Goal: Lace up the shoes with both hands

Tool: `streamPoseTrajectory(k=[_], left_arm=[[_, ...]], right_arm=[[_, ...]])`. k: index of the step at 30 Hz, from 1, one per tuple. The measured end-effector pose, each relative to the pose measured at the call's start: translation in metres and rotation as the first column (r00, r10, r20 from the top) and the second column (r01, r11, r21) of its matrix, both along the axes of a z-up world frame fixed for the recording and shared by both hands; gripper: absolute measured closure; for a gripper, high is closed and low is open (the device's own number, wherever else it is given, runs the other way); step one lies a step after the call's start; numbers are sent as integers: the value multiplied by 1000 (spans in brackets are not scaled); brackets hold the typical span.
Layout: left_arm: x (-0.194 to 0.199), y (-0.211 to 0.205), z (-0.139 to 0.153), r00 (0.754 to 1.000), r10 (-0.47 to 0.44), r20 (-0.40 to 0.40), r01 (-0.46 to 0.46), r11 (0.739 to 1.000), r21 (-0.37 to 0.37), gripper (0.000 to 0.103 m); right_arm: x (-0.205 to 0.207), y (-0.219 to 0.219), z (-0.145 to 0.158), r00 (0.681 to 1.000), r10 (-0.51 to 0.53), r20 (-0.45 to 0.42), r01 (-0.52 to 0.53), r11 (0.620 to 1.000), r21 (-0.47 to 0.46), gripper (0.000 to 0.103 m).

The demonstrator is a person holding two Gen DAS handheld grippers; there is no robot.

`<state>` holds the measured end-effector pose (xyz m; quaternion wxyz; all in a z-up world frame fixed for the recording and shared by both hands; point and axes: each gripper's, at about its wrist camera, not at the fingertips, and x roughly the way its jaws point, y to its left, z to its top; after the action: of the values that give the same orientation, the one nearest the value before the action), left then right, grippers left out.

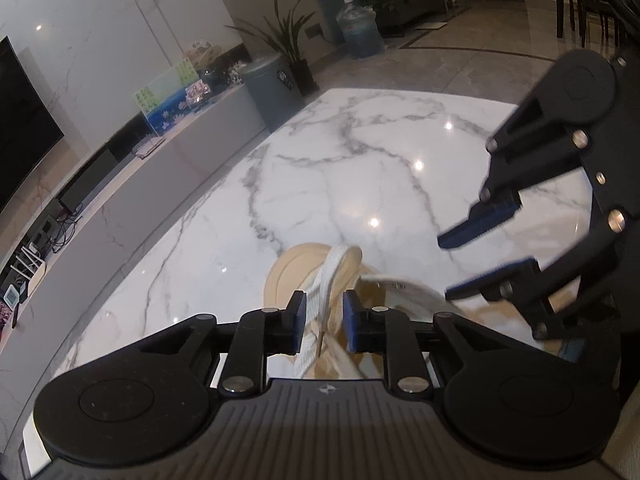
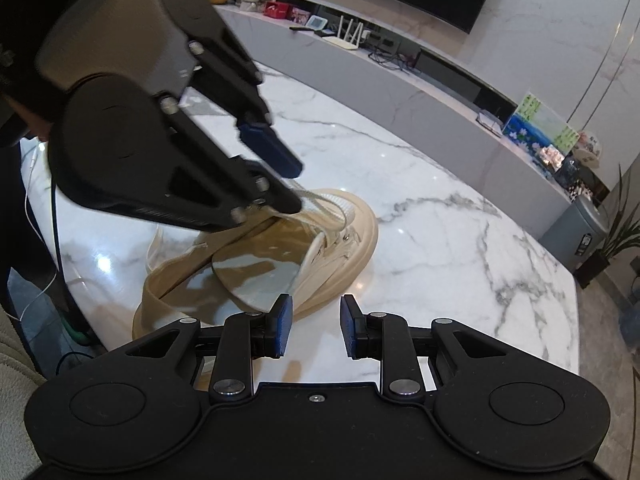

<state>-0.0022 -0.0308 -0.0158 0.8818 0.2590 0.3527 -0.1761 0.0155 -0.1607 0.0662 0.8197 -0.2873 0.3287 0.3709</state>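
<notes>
Right, the beige shoe [image 2: 332, 248] sits on the white marble table [image 2: 440, 248], toe pointing away from the cams, tongue flopped open. The white lace [image 1: 324, 292] runs up over the toe area and loops back toward the left gripper [image 1: 325, 322].

Left gripper: blue pads apart, lace strands passing between them w/ gaps either side, not pinched as far as I can see. So released. A thin metal pin or aglet [image 1: 320, 340] hangs between the pads, too small to say which.

Right gripper [image 2: 315, 326]: pads spread wide, nothing between them, held just beside the shoe's near flank. In the left wrist view it comes in from the right, fingers parted above the shoe opening, and a lace strand lies near its lower finger; contact unclear, blurred.

Writing: grey bin [image 1: 272, 84] by the TV bench has a small sticker, unreadable. Water jug [image 1: 360, 32] carries a white tag, no legible text. Small star-like logo on the left gripper body. Shoe eyelet area has marks, too blurred to read.

Bench holds a router [image 2: 344, 36] and picture cards [image 1: 168, 96].
</notes>
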Motion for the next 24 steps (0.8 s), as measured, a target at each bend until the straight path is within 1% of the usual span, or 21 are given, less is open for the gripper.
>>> streamPoseTrajectory(k=[2,6,7,8,9,12,14,20,24], left_arm=[[0,3,-1,1000,13,-6,-13,1000,-4,82],[1,9,-1,999,28,-21,-29,999,-45,83],[1,9,-1,999,27,-23,-28,999,-46,84],[1,10,0,999,22,-28,-23,998,-51,90],[1,10,0,999,15,-36,-17,998,-64,93],[-1,10,2,999,10,-35,-12,997,-79,98],[-4,10,3,1000,6,-31,-9,997,-80,103],[-12,9,7,1000,-11,-18,9,997,-73,103],[-20,6,10,999,-35,5,36,998,-57,103]], right_arm=[[0,1,0,1000,4,1,-4,1000,-2,80],[-1,2,1,1000,9,6,-9,1000,-5,80],[0,3,1,1000,10,6,-10,1000,-6,80],[0,3,1,1000,11,7,-11,1000,-6,80],[0,3,2,1000,11,7,-11,1000,-6,80],[0,4,5,1000,14,16,-14,1000,2,80],[0,5,7,999,21,25,-21,1000,6,80],[-1,10,11,997,56,52,-55,998,-5,80],[-4,13,20,983,142,118,-138,990,-42,80]])
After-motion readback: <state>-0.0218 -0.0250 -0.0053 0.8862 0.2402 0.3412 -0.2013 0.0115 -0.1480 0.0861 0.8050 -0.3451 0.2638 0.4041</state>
